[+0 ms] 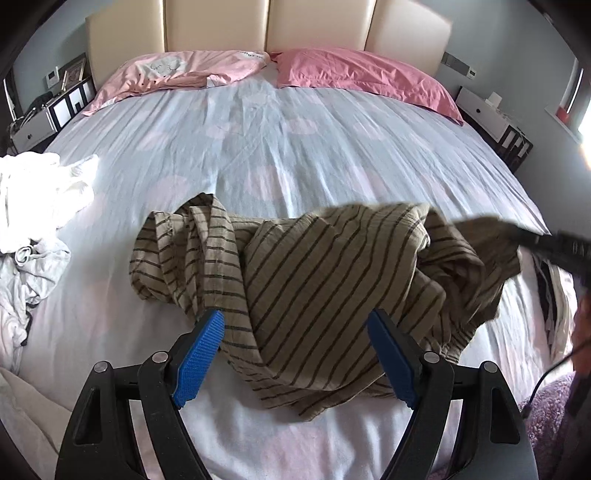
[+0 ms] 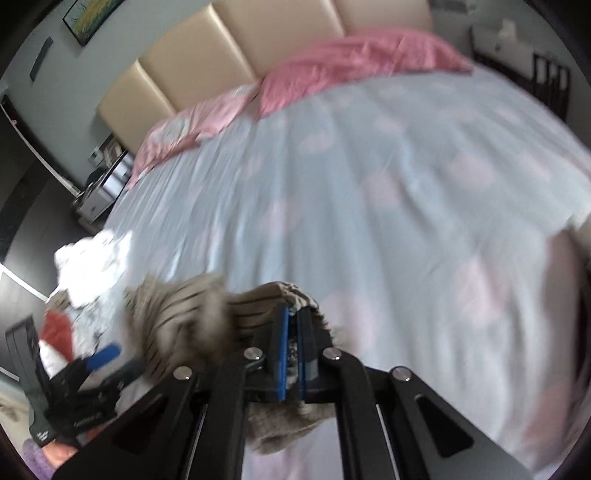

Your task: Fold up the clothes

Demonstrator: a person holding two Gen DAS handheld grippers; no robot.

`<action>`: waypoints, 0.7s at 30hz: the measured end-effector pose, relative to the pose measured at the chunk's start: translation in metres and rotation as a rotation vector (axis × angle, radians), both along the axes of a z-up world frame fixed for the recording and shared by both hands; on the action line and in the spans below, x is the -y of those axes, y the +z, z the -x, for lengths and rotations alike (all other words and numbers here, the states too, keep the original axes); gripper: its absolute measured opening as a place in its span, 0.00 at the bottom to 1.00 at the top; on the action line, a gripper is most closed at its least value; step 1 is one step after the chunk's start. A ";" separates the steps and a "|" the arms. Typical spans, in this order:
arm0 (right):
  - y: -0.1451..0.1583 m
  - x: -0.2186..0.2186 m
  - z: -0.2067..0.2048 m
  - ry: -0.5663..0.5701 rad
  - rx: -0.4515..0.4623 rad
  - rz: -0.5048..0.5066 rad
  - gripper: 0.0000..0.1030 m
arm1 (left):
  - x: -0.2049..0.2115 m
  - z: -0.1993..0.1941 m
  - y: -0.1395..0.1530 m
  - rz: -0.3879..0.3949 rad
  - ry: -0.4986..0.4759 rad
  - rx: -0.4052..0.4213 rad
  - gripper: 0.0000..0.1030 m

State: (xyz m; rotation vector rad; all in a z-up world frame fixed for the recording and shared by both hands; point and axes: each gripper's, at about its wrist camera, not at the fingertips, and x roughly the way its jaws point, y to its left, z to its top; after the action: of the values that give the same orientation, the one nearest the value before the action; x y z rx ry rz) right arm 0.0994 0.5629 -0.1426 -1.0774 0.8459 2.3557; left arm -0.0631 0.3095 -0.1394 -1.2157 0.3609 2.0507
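Bedroom, with a wide bed (image 1: 295, 147) under a pale blue sheet printed with faint pink patches, a cream padded headboard (image 1: 266, 26) at the far end, two pink pillows (image 1: 362, 74) beneath it, and nightstands on either side. Item one: striped shirt (image 1: 314, 280), tan with dark thin stripes, lying crumpled on the sheet directly ahead of the left gripper (image 1: 295, 354); its near hem falls between that gripper's blue pads (image 1: 201, 354), which stand spread wide on either side of the cloth without pressing it. Judged purpose: the left tool is poised over the near edge, ready to pin or take a second corner once the fabric is drawn out. Item two: right gripper (image 2: 293, 350), its blue pads pressed together and pinching a bunched fold of the same shirt; cloth shows above and below the closed jaws. In the left wrist view this tool appears as a dark blurred shape at the far right, with the shirt's right end raised toward it, which suggests the garment is being pulled open sideways to find its outline before folding. Item three: a heap of white clothes (image 1: 33, 206), well off to the left of the left gripper, apparently waiting their turn. The right wrist view is smeared, so finer detail of the grip cannot be told.
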 end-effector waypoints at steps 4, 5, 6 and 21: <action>0.004 -0.035 -0.011 -0.093 0.020 -0.078 0.03 | -0.006 -0.003 0.000 -0.006 -0.026 -0.003 0.79; 0.002 -0.043 -0.013 -0.118 0.026 -0.093 0.03 | -0.008 -0.003 0.000 -0.006 -0.034 -0.003 0.79; -0.001 -0.051 -0.016 -0.143 0.033 -0.106 0.03 | -0.010 -0.004 0.000 -0.006 -0.042 -0.004 0.79; -0.045 -0.085 -0.068 -0.222 0.025 0.045 0.24 | -0.021 0.002 -0.030 0.121 -0.023 0.022 0.79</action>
State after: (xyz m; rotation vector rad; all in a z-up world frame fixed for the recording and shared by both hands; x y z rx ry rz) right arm 0.1678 0.6479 -0.1878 -0.9744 0.9612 2.1446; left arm -0.0646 0.3307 -0.1694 -1.2994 0.4916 2.0188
